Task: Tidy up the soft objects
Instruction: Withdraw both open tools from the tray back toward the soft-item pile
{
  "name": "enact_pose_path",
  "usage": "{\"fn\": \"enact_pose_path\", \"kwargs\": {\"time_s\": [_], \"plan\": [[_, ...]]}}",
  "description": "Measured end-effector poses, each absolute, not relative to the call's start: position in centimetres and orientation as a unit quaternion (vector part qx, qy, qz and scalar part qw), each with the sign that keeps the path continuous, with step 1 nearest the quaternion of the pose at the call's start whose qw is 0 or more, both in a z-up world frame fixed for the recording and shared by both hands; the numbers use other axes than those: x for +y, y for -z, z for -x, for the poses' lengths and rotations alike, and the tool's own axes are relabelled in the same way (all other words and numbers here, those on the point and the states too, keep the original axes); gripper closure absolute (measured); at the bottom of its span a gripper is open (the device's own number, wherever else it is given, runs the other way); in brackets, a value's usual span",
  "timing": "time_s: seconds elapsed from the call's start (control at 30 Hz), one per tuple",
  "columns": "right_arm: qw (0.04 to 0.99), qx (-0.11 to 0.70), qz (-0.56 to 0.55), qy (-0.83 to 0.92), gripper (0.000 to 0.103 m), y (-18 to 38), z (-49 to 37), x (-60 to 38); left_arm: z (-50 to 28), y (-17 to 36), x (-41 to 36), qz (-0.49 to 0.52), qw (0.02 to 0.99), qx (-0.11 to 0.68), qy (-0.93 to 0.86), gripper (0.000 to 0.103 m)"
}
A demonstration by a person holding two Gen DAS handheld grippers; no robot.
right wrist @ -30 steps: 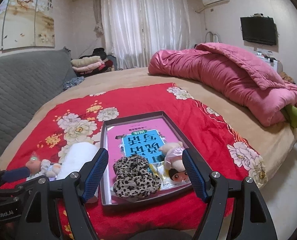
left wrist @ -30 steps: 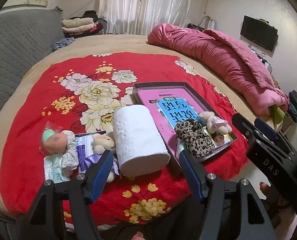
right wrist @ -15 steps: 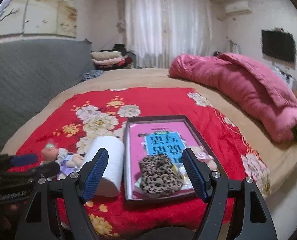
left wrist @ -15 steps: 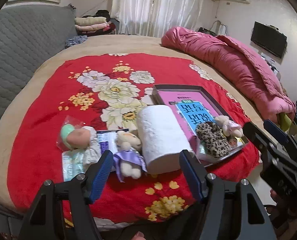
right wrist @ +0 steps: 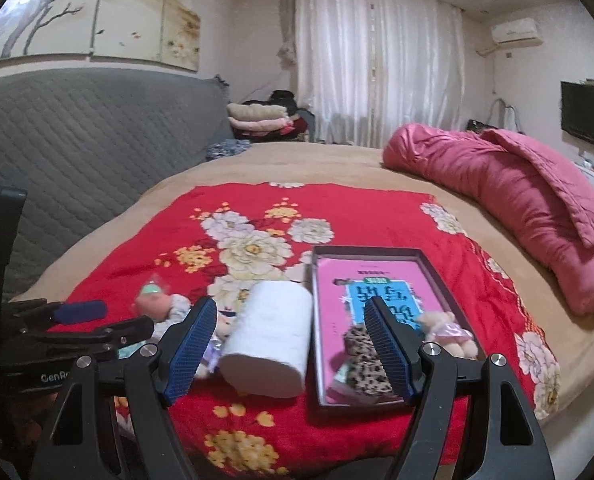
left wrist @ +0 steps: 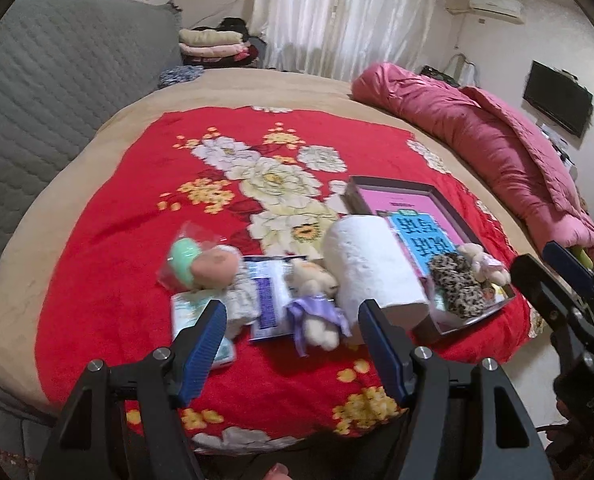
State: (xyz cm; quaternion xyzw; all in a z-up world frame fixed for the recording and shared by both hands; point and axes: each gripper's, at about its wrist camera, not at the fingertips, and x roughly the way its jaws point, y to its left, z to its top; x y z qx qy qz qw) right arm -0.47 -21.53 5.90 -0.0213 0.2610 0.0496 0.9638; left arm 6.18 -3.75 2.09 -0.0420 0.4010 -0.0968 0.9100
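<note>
On the red flowered blanket lie a white paper roll, a small beige bear with a purple bow, a wrapped pink and green toy, and flat tissue packets. A dark tray with a pink book holds a leopard scrunchie and a pink-dressed bear. My left gripper hangs open before the purple-bow bear, holding nothing. My right gripper is open and empty, framing the roll from short of it.
A pink quilt lies bunched along the bed's right side. A grey padded headboard rises at the left, folded clothes sit at the back, and a television hangs on the right wall. The bed's near edge drops just below the grippers.
Both grippers have shifted left across the bed's near edge. The left one now faces the bear rather than the roll; the right one faces the roll rather than the tray. Nothing was gripped.
</note>
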Motion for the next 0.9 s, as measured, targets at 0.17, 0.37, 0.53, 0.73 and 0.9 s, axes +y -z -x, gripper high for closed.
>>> {"fn": "enact_pose_path", "kwargs": {"time_s": [0.17,0.37,0.53,0.73,0.9], "plan": [[0.961,0.265,0.031,-0.068,0.025,-5.9,0.4,-19.8,-6.2,-1.5,-1.0,0.066,0.907,0.409,0.075,0.035],[0.959,0.264,0.045,-0.089,0.025,-5.9,0.6,-18.0,-5.8,-1.2,1.7,0.077,0.906,0.412,0.057,0.035],[0.956,0.270,0.052,-0.102,0.025,-5.5,0.5,-17.2,-5.5,-0.6,3.1,0.083,0.903,0.418,0.044,0.035],[0.951,0.280,0.062,-0.117,0.025,-4.8,0.3,-16.4,-5.8,0.4,3.5,0.092,0.896,0.432,0.042,0.035],[0.946,0.290,0.068,-0.129,0.025,-3.9,0.0,-15.7,-6.1,1.0,3.3,0.088,0.895,0.436,0.046,0.035]]}}
